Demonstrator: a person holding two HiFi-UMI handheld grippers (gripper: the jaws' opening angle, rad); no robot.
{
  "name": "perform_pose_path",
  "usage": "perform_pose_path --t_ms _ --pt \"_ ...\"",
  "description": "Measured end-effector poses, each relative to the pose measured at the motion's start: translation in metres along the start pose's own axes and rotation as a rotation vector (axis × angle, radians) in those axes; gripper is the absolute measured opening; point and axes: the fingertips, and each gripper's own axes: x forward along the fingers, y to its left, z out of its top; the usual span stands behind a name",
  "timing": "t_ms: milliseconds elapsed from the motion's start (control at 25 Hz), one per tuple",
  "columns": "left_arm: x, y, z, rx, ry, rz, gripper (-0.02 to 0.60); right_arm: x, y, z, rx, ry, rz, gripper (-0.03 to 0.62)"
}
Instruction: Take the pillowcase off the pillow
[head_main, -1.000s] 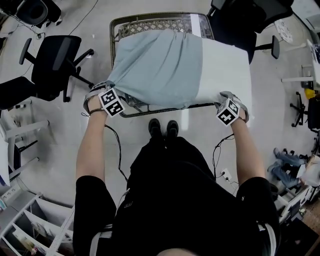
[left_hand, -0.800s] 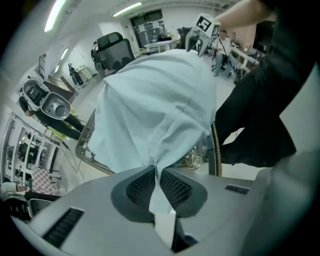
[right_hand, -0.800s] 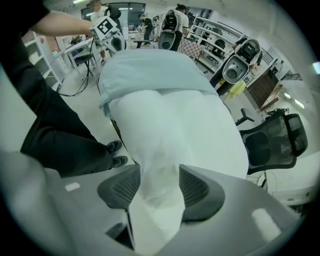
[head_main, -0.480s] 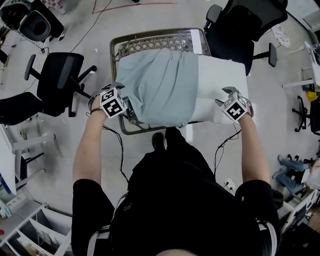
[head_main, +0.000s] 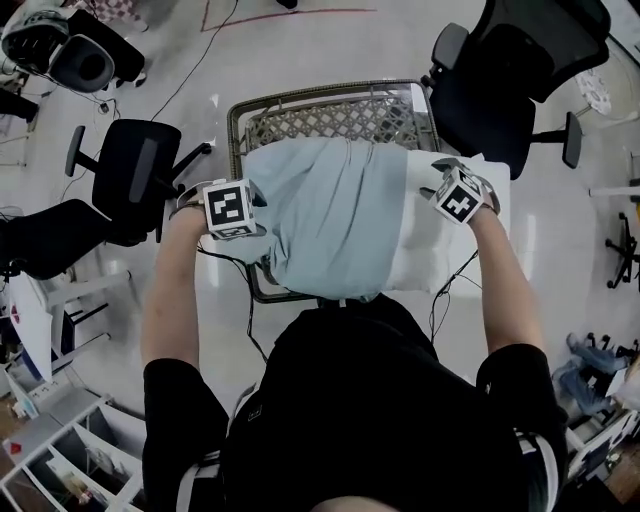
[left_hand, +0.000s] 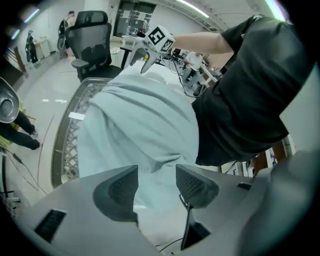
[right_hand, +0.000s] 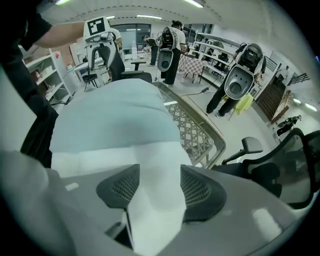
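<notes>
Reading the left claw (left_hand: 156, 177) as released: its jaws have just been opening, with nothing pinched between them. The pale blue pillowcase (left_hand: 140, 120) sits just past the tips. I see the right claw (right_hand: 159, 182) clenched on the bare white end of the pillow (right_hand: 155, 150). The pillowcase covers the pillow's left part, bunched. Both lie over a wire basket (head_main: 330, 118).

The left gripper (left_hand: 156, 182) lets go of the near corner of the blue pillowcase (head_main: 330, 215) and lifts up beside it. Its jaws have just been opening, and nothing sits between them. The right gripper (right_hand: 159, 186) moves along the white pillow (head_main: 432, 245) to its far corner. Its jaws have opened a little and pinch the pillow.
</notes>
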Motion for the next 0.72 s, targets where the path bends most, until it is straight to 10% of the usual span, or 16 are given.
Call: perform_pose_path --t_ms 320,480,720 --pt "-0.004 0.109 0.019 -0.064 0.003 0.229 0.241 0.025 -0.024 0.019 -0.057 0.01 0.104 0.307" --pt "0.01 0.161 0.015 -0.006 0.109 0.336 0.241 0.043 -0.009 0.008 -0.126 0.131 0.276 0.473" --pt "0.045 0.205 0.03 0.125 0.145 0.346 0.244 0.075 -0.001 -0.006 -0.172 0.197 0.443 0.558"
